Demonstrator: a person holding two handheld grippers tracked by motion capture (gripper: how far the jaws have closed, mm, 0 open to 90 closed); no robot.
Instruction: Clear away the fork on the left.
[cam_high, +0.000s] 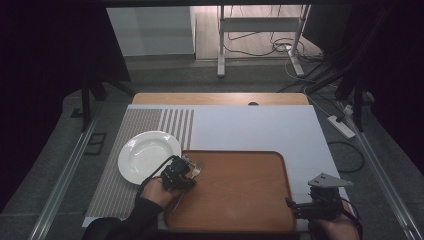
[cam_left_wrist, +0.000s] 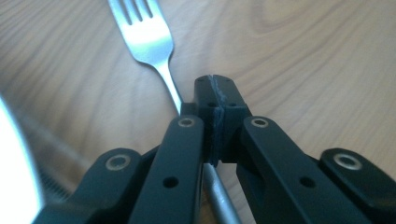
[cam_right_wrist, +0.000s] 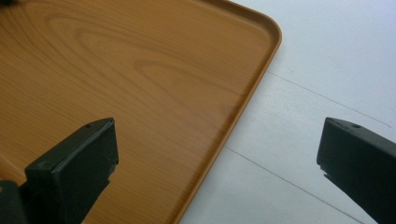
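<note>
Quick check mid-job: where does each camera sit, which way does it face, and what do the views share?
High view: above the person's side, looking forward and down on tray, plate, both hands.
Left gripper view: on the left gripper, looking along jaws shut on the fork.
Right gripper view: on the right gripper, jaws open over the tray's edge.
Shared: all show the tray.
</note>
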